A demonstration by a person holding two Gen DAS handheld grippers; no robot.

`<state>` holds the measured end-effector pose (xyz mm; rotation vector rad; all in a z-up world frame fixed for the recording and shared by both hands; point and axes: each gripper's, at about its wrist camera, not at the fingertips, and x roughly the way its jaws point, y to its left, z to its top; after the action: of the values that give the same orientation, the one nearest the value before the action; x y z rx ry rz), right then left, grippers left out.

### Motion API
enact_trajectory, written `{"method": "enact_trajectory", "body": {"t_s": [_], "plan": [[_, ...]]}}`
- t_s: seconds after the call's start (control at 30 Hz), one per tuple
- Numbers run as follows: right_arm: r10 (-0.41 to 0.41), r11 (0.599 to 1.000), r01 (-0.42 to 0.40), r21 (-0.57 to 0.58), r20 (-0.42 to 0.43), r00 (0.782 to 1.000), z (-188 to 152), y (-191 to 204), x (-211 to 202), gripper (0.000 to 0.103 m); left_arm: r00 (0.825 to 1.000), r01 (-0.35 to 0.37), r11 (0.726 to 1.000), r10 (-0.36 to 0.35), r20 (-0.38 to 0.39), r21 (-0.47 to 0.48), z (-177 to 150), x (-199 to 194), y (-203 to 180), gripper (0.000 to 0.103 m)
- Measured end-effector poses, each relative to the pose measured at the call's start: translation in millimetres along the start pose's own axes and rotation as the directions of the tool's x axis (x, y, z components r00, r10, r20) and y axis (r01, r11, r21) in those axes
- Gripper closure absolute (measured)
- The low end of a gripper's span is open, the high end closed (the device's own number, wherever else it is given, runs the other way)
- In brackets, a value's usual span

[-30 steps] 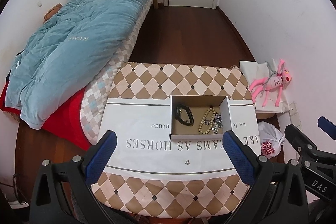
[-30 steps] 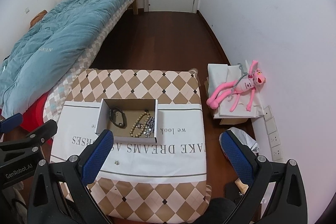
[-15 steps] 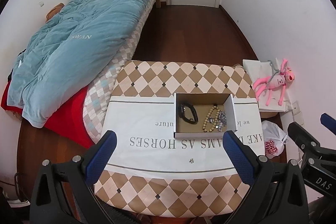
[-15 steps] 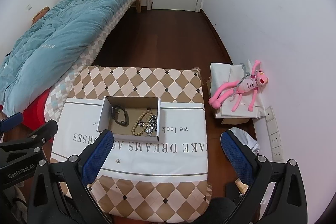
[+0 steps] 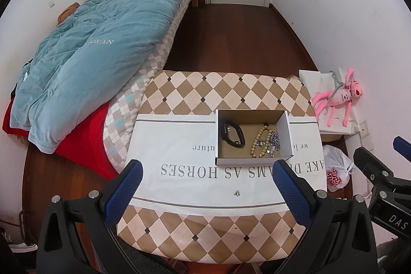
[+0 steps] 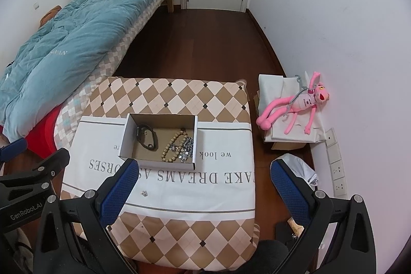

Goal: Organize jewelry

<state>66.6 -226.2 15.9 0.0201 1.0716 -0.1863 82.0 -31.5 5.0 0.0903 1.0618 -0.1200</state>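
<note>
An open white cardboard box (image 5: 287, 131) (image 6: 123, 139) sits on a checked table. In it lie a black bracelet (image 5: 232, 134) (image 6: 147, 137), a wooden bead bracelet (image 5: 260, 143) (image 6: 172, 147) and silver chain jewelry (image 5: 274, 143) (image 6: 187, 149). A tiny metal piece (image 5: 236, 193) (image 6: 144, 194) lies on the white cloth in front of the box. My left gripper (image 5: 208, 184) is open and empty, held high above the table's near edge. My right gripper (image 6: 203, 184) is open and empty, held high to the right.
The table (image 5: 223, 91) carries a white printed cloth (image 5: 174, 145). A bed with a blue quilt (image 5: 102, 43) stands left. A pink plush toy (image 6: 300, 104) lies on white bags at the right wall. A plastic bag (image 5: 336, 171) sits on the floor.
Both grippers have pulled back and risen slightly, so the table and box look smaller and farther. The jewelry in the box has not moved.
</note>
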Motion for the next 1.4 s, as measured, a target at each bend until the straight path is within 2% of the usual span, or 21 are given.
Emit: {"method": "enact_trajectory", "body": {"t_s": [1.4], "plan": [[-0.007,1.000,0.007,-0.008,0.012,1.000,0.5,-1.2,-5.7,0.000,0.999,-0.024,1.000,0.023,0.024,0.007,0.2,-11.6,-0.1,0.000]]}}
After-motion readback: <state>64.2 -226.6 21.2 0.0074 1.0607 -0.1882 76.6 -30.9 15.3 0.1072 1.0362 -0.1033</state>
